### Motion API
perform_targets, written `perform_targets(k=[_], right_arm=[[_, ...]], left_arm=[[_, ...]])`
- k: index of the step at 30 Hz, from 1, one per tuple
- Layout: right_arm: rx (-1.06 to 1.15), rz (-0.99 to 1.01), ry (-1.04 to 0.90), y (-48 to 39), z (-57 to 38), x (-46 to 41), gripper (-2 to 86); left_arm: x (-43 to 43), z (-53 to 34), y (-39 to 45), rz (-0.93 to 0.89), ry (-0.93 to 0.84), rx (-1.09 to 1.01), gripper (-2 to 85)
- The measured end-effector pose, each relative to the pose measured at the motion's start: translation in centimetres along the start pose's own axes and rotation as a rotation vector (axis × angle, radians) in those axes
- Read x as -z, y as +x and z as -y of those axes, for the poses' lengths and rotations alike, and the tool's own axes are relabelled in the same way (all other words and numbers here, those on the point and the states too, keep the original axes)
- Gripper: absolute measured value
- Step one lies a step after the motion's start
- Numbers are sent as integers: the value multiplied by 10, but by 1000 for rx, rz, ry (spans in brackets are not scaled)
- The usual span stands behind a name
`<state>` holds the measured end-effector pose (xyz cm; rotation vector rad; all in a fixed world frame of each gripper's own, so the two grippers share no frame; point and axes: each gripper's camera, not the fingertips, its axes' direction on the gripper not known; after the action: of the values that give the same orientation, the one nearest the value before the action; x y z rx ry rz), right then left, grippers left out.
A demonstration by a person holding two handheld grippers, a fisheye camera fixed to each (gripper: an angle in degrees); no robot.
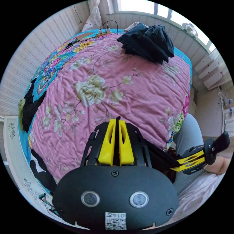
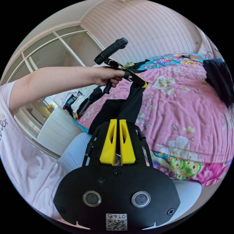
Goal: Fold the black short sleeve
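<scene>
Both grippers – left gripper [image 2: 143, 84], right gripper [image 2: 116, 126] – fingers clamped on black short sleeve [image 2: 121, 107], held above pink floral bed [image 2: 185, 109], dark folded pile [image 1: 148, 42] far.

Quilted pink floral bedspread [image 1: 136, 97], matt cloth; black short sleeve [image 2: 121, 109] soft matt fabric; left tool [image 1: 116, 141] smooth yellow plastic.

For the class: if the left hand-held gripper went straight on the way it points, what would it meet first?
Probably the pink floral quilt: the left hand-held gripper, shut on the black garment, aims across the bed. The pile of dark clothes lies further on, though depth is unclear.
</scene>
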<state>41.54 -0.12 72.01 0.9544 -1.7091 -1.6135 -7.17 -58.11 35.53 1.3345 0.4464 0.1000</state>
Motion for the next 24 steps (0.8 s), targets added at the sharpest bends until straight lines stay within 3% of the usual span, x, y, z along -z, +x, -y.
perform_targets(k=[9,14,19,24], right_arm=[[270,127,-165,-105,24,-180,29],[357,109,-423,-140,-7,-316,88],[340,204,-474,-114,-33,-363,106],[465,18,-446,-91,-18,-412,111]], left_arm=[[169,-164,-187,67,115,234,9],[207,-302,-279,19,180,452,39],[247,-390,-309,-126,267,546,80],[309,-436,-275,-144,416,529,105]])
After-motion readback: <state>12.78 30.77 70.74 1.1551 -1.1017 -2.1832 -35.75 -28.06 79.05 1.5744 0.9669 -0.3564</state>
